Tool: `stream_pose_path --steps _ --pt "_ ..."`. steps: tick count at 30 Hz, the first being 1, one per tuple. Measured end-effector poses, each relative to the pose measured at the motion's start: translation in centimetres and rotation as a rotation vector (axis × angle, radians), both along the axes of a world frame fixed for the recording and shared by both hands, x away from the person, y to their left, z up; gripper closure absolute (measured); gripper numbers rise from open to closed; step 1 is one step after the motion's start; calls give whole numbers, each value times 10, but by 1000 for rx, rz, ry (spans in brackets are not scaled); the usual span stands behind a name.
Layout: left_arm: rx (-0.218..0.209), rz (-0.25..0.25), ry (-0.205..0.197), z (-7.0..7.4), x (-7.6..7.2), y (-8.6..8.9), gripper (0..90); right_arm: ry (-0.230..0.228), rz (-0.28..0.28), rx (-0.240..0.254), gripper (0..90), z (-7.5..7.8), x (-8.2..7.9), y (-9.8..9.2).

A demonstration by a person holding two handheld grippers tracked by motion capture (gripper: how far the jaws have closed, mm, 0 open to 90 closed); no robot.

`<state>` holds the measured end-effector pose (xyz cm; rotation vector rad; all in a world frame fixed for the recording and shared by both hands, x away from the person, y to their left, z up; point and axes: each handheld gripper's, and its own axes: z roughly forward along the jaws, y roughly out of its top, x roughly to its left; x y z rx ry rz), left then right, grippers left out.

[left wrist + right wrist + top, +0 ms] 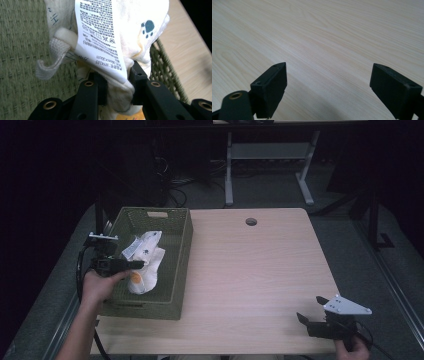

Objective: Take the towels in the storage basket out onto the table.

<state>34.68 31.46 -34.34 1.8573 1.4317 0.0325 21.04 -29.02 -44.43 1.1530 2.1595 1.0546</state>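
Observation:
A white cloth [145, 258] with a printed care label and small paw prints hangs over the inside of a green woven basket [181, 251]. My left gripper [136, 265] reaches in from the basket's left side and is shut on the cloth. In the left gripper view the jaws [117, 77] pinch a bunched fold of the cloth [132, 22], and the label [100, 32] and a fabric loop [53, 56] dangle in front. My right gripper [310, 308] rests near the table's front right corner, open. In the right gripper view nothing lies between its fingers [328, 77].
The basket stands at the left end of the light wooden table [250, 270], which has a cable hole [251, 221] near its far edge. Desk legs and cables stand on the dark floor behind the table.

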Motion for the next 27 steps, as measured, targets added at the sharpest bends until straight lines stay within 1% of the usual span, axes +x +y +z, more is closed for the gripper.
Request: stream_pose_path --steps 3,5,7,9,11,12,16,18,23,25,27 --pt "-10 28 -10 -1 0 2 732 -6 -2 3 139 2 -1 -1" --pt "-33 49 -26 -1 -1 3 732 -14 -3 3 139 2 -1 -1" --pt "-39 54 -35 -1 -1 5 732 -9 -13 9 139 1 0 -1" --pt "-70 74 -48 -1 -2 5 732 -9 -12 8 139 1 1 -1" --pt "-107 74 -58 -1 -2 4 731 -11 -9 5 139 2 0 -1" --pt "-114 68 -70 -1 -2 4 731 -15 -8 4 139 2 0 -1" --pt "-161 76 -88 -1 -3 2 731 -30 -20 12 139 3 -1 -3" --pt "-190 75 -87 -1 -4 2 731 -31 -25 15 139 3 -1 -3" --pt "-227 75 -115 2 -6 0 731 -34 -25 16 139 4 -2 -2" --pt "-258 74 -118 3 -6 1 731 -37 -19 11 139 4 -2 -1" --pt "-271 70 -126 4 -6 1 730 -36 -20 13 139 3 -1 -1"
